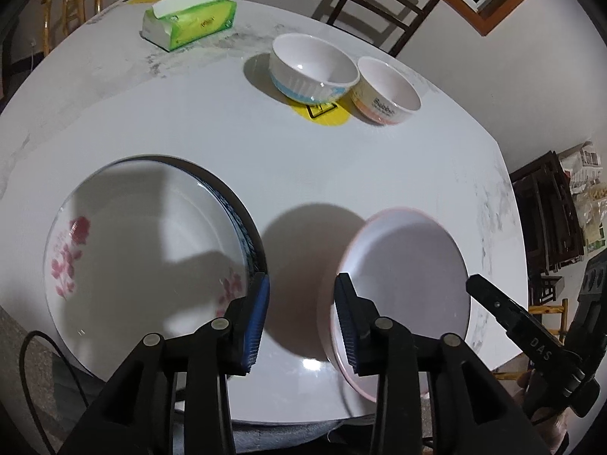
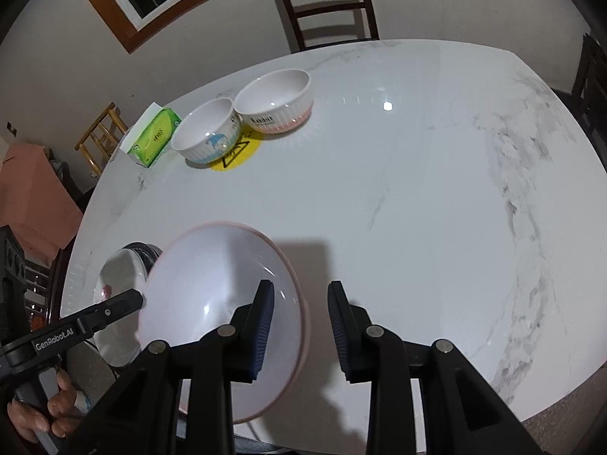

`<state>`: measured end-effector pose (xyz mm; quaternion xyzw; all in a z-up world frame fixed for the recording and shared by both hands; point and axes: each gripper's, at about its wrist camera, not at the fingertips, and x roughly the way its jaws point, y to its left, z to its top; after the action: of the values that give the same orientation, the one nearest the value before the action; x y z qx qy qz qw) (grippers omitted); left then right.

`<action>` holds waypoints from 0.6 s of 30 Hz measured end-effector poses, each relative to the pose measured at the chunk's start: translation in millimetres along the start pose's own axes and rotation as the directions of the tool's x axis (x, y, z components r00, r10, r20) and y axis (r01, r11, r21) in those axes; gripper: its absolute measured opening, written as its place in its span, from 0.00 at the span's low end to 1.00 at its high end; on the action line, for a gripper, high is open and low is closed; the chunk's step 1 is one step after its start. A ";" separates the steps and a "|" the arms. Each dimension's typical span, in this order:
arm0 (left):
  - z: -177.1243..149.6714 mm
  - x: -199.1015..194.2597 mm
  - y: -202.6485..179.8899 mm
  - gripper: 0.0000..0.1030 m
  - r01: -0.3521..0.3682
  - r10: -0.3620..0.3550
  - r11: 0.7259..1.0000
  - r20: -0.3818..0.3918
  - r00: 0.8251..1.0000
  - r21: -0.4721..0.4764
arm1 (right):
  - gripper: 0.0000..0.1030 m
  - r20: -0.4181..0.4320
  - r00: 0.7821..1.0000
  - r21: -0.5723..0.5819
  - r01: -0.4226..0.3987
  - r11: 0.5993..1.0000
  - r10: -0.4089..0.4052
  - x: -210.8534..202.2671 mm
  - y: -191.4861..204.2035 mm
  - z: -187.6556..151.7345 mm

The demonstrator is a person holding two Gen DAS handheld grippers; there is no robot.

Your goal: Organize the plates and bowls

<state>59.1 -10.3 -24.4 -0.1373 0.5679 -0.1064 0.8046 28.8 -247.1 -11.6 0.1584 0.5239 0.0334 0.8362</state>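
Both grippers, left gripper (image 1: 301, 320) and right gripper (image 2: 299, 328), point steeply down, jaws parted, pinching nothing; between them the pink-rimmed plate (image 1: 408, 280) sits tilted beside the floral plate (image 1: 144, 242).

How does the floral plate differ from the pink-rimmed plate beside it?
The floral plate carries pink flower prints; the pink-rimmed plate is plain inside. The floral plate sits on a dark-edged plate; whether the pink-rimmed plate lies flat is unclear. The floral plate looks wider. Both are round, white and empty on the marble table.
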 end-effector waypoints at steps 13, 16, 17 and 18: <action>46.8 -20.6 29.0 0.31 0.017 -0.013 0.999 0.085 0.996 -0.037 | 0.29 0.024 0.997 -0.072 -0.067 0.995 0.069 2.1 38.0 41.7; 61.9 -22.0 34.2 0.31 -0.010 0.014 0.999 0.103 0.995 -0.039 | 0.29 0.024 0.996 -0.081 -0.084 0.993 0.086 7.2 47.0 55.7; 66.7 -21.3 35.5 0.31 -0.015 0.019 0.999 0.106 0.994 -0.035 | 0.29 0.020 0.996 -0.081 -0.086 0.993 0.088 9.8 49.2 59.1; 71.9 -19.6 36.8 0.31 -0.023 0.027 0.999 0.104 0.994 -0.035 | 0.29 0.011 0.996 -0.073 -0.088 0.993 0.089 14.1 51.7 63.1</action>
<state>121.0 37.9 3.2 -0.1493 0.5284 -0.0794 0.8320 96.8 -209.5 17.0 0.1512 0.5090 0.0886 0.8428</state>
